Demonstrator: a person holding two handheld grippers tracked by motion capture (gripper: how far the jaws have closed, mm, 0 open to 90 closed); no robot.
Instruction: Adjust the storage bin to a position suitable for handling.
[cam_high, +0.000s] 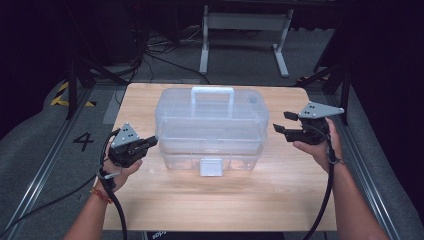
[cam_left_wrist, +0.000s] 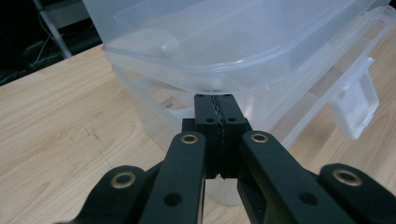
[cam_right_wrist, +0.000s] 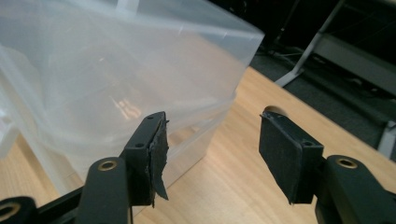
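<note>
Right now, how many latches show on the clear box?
1: a white latch at the middle of the box's near side, closed against the base. The far side is hidden, so more may exist.

A clear plastic storage box (cam_high: 210, 130) with a handled lid and white front latch (cam_high: 210, 167) sat upright, slightly toward 12 o'clock of the surface's centre.

Dark room, grey floor (cam_high: 45, 135), white frame (cam_high: 245, 35), perhaps a desk's.

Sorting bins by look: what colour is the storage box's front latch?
The latch is translucent whitish, like the storage box; clearest in the high view.
</note>
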